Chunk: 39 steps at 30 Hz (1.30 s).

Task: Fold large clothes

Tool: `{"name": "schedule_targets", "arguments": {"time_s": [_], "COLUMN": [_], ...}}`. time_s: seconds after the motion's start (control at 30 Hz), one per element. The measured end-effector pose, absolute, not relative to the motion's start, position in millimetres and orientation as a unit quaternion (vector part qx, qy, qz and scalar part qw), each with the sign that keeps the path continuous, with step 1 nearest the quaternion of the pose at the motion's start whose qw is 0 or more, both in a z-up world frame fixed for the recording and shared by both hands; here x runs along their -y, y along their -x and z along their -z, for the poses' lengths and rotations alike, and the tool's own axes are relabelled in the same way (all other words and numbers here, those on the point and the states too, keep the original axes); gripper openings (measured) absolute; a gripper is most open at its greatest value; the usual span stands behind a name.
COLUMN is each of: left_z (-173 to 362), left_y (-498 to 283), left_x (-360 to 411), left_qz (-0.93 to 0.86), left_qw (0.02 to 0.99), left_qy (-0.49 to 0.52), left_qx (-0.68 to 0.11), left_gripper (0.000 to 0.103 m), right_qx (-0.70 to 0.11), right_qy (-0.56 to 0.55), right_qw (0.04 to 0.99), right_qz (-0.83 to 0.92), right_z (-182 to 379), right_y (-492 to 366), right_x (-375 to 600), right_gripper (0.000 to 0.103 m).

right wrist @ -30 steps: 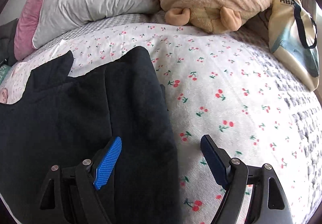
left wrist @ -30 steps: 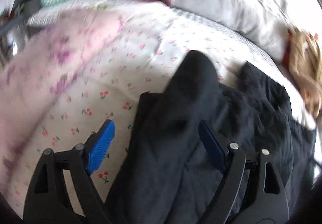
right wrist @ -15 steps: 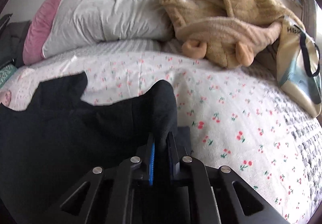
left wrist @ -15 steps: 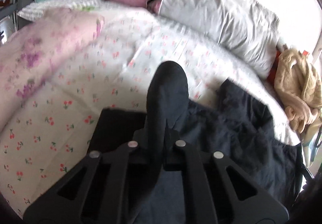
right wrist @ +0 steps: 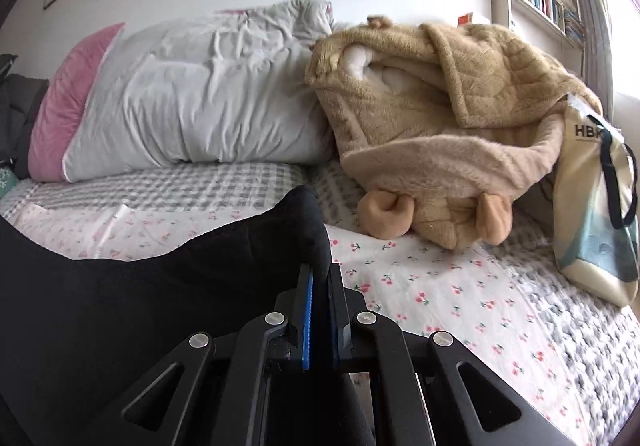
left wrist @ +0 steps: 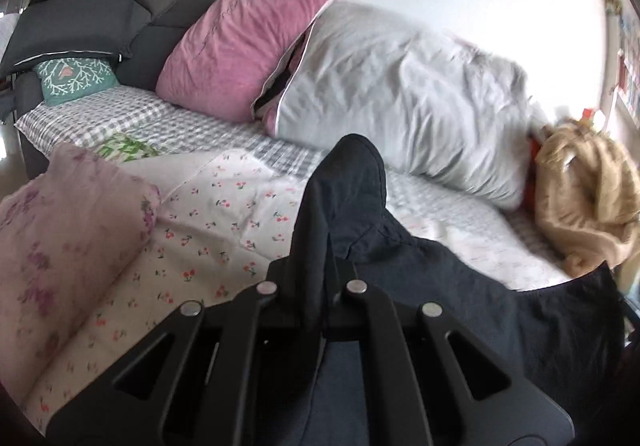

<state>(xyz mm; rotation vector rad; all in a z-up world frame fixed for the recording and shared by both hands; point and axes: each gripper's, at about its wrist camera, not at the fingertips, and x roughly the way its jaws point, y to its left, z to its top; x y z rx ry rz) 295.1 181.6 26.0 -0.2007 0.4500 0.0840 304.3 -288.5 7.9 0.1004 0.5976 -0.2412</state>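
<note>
A large black garment (left wrist: 440, 286) hangs between my two grippers above a bed with a cherry-print sheet (left wrist: 224, 213). My left gripper (left wrist: 324, 278) is shut on one upper corner of it; a black fold sticks up past the jaws. My right gripper (right wrist: 318, 286) is shut on the other corner of the black garment (right wrist: 160, 306), which sags in a curve to the left. The blue pads (right wrist: 306, 310) are pressed on the cloth. The garment's lower part is hidden below both views.
A pink pillow (left wrist: 244, 45) and a white pillow (left wrist: 400, 97) lean on the wall. A folded pink floral blanket (left wrist: 60, 238) lies at the left. A tan fleece heap (right wrist: 440, 117) and a tote bag (right wrist: 596, 205) sit at the right. Dark cushions (left wrist: 72, 17) are stacked far left.
Both grippers went from open over the flat garment to shut on its corners, then lifted it off the bed; the views now tilt up toward the pillows and wall.
</note>
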Motion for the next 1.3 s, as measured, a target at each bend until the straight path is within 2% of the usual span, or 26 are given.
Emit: {"name": "schedule_targets", "arguments": {"time_s": [0.13,0.2,0.23,0.3,0.33,0.37,0.4,0.43,0.47,0.6,0.73,0.8,0.9,0.97,1.07,1.13,1.23,1.3], "left_z": [30.9,61.0,71.0,71.1,65.2,56.5,48.3,38.0,31.9,24.0,54.2,71.2,79.8,77.6,69.8,55.3,35.9,27.7], "left_y": [-333.6,-348.0,-352.7,-351.4,-349.1,-346.6,-344.4,-342.3,-342.1,-351.2,-365.2,-365.4,-357.3,-348.9,-331.5,-314.1,-288.2,-271.6], "left_x": [-193.8,-205.0,-210.6,-217.1,-217.6,-214.8,-209.9,-200.6,-193.4,-159.4,-154.1,-170.6,-210.2,-232.3,-241.3,-224.3,-182.6,-156.1], "left_qz": [-0.077,-0.087,-0.090,-0.087,-0.091,-0.096,-0.099,-0.098,-0.095,-0.048,-0.033,-0.049,-0.059,-0.121,-0.122,-0.102,-0.067,-0.036], "left_qw": [0.942,0.918,0.905,0.903,0.906,0.912,0.919,0.927,0.932,0.937,0.920,0.909,0.898,0.888,0.886,0.898,0.907,0.908], "left_qy": [0.093,0.113,0.127,0.147,0.147,0.138,0.126,0.109,0.098,0.074,0.067,0.064,0.117,0.125,0.159,0.145,0.114,0.099], "left_qx": [-0.313,-0.371,-0.395,-0.395,-0.387,-0.373,-0.360,-0.344,-0.334,-0.337,-0.385,-0.410,-0.420,-0.425,-0.417,-0.404,-0.399,-0.405], "left_gripper": [0.010,0.022,0.032,0.034,0.038,0.048,0.055,0.069,0.076,0.077,0.077,0.077,0.077,0.078,0.078,0.078,0.090,0.094], "right_qx": [-0.389,-0.430,-0.442,-0.439,-0.429,-0.415,-0.397,-0.382,-0.373,-0.386,-0.439,-0.462,-0.481,-0.466,-0.473,-0.452,-0.437,-0.439], "right_qy": [-0.032,-0.032,-0.034,-0.033,-0.029,-0.027,-0.026,-0.027,-0.031,-0.057,-0.049,-0.053,-0.119,-0.146,-0.102,-0.089,-0.066,-0.054], "right_qw": [0.911,0.891,0.883,0.881,0.885,0.891,0.900,0.908,0.913,0.917,0.897,0.885,0.863,0.867,0.866,0.882,0.896,0.897], "right_qz": [0.134,0.142,0.154,0.173,0.182,0.184,0.181,0.172,0.162,0.080,0.012,0.035,0.098,0.098,0.129,0.095,0.048,0.019], "right_z": [44.0,66.4,72.0,68.1,60.4,52.8,42.7,32.2,25.7,17.7,46.8,64.8,83.1,76.0,52.0,30.9,6.5,2.1], "right_y": [-348.5,-355.8,-355.5,-352.4,-349.7,-346.7,-343.5,-341.6,-341.3,-357.4,-375.0,-377.3,-364.0,-348.8,-330.3,-310.7,-283.0,-267.1], "right_x": [292.6,296.8,298.7,299.6,297.4,293.9,287.5,277.9,269.4,216.1,184.4,206.9,278.5,304.1,295.2,274.8,233.2,205.5], "right_gripper": [0.007,0.013,0.019,0.042,0.059,0.070,0.074,0.078,0.082,0.083,0.083,0.083,0.083,0.081,0.082,0.082,0.084,0.084]}}
